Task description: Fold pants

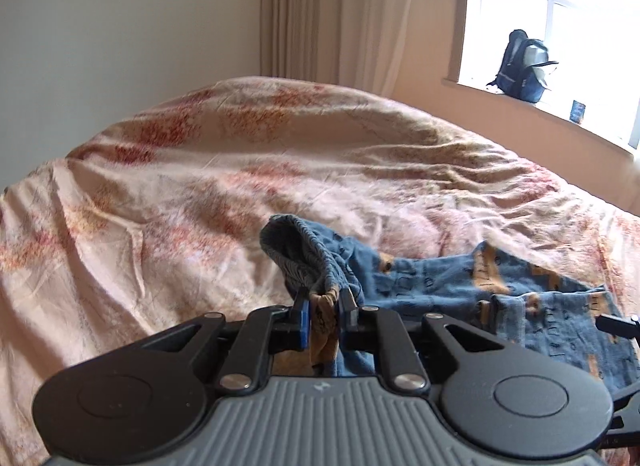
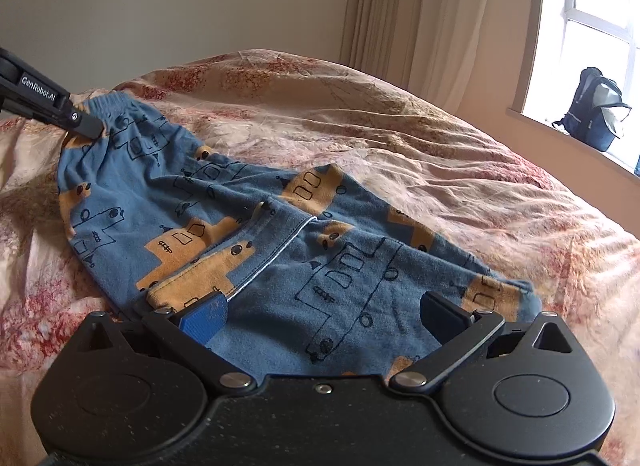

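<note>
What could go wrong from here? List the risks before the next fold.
1. The left gripper pinches only a small bunch of the pants at the waistband; a pull could slip it free.
2. The right gripper is open over the leg end, holding nothing, so that end may drag and bunch.
3. The bedspread is wrinkled, so the fabric may not lie flat.

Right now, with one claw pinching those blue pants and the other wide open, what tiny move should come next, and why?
Probably close the right gripper on the pants: it is open with cloth lying between its fingers, while the left gripper already pinches the waistband. Gripping both ends would likely let the pants be lifted and folded.
</note>
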Available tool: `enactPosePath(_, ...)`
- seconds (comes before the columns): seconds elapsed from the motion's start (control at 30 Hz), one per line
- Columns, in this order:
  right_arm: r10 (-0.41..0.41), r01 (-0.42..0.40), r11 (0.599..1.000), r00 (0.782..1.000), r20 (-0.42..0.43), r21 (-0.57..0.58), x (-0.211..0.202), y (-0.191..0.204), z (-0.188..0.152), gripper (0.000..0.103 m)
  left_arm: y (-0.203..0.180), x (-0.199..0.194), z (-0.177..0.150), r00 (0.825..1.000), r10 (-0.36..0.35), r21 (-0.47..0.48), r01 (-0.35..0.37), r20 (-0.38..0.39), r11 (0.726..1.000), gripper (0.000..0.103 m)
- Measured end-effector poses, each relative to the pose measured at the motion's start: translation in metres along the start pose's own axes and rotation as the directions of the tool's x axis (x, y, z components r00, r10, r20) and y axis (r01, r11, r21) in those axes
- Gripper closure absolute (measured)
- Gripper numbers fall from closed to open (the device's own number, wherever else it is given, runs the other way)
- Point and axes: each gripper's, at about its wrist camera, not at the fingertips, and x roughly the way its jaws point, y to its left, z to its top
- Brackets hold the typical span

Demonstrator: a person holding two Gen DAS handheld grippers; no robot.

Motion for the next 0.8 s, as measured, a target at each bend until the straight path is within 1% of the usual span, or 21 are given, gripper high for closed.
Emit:
enactPosePath(0.07,0.000,0.000,0.998,1.000,0.007,-0.055,-0.009,-0.012,0.009,0.001,-0.021,-0.016,0.005,0.998,-0.028,0.055,0.026,0.050,0.998,0.089)
enactPosePath(0.13,0.008,-0.008,0.997,1.000,-0.002,-0.080,-0.019,-0.025,0.014,0.001,-0.045,-0.029,0.009,0.995,-0.064,0.098,0.057,0.074,0.994,0.089)
enactPosePath(0.23,0.003,-0.005,0.995,1.000,-0.020,-0.103,-0.039,-0.051,0.020,0.001,-0.079,-0.038,0.012,0.991,-0.107,0.171,0.092,0.078,0.981,0.089)
enactPosePath(0.33,-0.029,0.026,0.995,0.999,-0.033,-0.101,-0.063,-0.081,0.017,0.001,-0.119,-0.044,0.012,0.987,-0.143,0.251,0.121,0.070,0.960,0.089)
enactPosePath(0.4,-0.055,0.051,0.996,0.998,-0.043,-0.077,-0.076,-0.102,0.013,0.001,-0.144,-0.044,0.011,0.986,-0.160,0.292,0.138,0.055,0.946,0.089)
enactPosePath(0.53,-0.115,0.115,0.993,0.992,-0.046,-0.003,-0.093,-0.141,-0.005,0.001,-0.198,-0.034,-0.003,0.984,-0.177,0.367,0.160,0.012,0.916,0.089)
enactPosePath(0.63,-0.155,0.159,0.984,0.987,-0.048,0.079,-0.090,-0.167,-0.017,0.001,-0.232,-0.023,-0.017,0.981,-0.191,0.387,0.189,-0.034,0.902,0.089)
enactPosePath(0.7,-0.159,0.162,0.981,0.987,-0.036,0.108,-0.087,-0.178,-0.023,0.001,-0.252,-0.015,-0.028,0.979,-0.200,0.414,0.202,-0.050,0.887,0.088)
enactPosePath(0.73,-0.165,0.168,0.978,0.986,-0.031,0.121,-0.083,-0.184,-0.025,0.001,-0.261,-0.012,-0.034,0.977,-0.205,0.437,0.209,-0.055,0.875,0.087)
enactPosePath(0.77,-0.165,0.168,0.977,0.986,-0.030,0.130,-0.081,-0.187,-0.027,0.001,-0.273,-0.007,-0.044,0.975,-0.210,0.474,0.221,-0.077,0.852,0.083)
enactPosePath(0.8,-0.157,0.160,0.977,0.987,-0.028,0.143,-0.079,-0.191,-0.029,0.001,-0.280,-0.002,-0.052,0.974,-0.208,0.497,0.227,-0.096,0.838,0.075)
